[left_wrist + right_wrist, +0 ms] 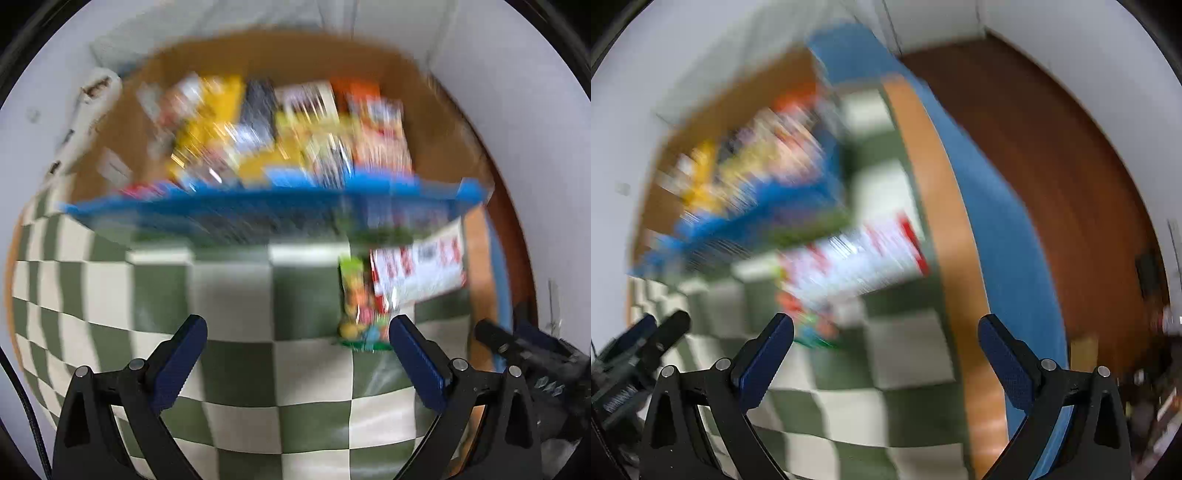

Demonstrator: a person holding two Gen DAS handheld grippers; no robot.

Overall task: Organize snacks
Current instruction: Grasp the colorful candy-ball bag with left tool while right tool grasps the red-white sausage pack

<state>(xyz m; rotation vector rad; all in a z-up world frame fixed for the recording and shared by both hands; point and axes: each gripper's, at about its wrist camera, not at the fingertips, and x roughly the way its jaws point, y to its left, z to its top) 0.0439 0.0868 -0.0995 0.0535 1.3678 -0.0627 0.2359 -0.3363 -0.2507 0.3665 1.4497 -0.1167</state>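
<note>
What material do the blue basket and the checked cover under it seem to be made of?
The blue basket looks like rigid plastic with a glossy finish: evenly coloured rim and see-through slatted wall, though blur hides detail. The checked cover looks like matte woven cloth or a soft mat: green and cream squares, no shine.

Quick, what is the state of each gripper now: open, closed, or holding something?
Left gripper: open, holding nothing.
Right gripper: open, holding nothing.
</note>
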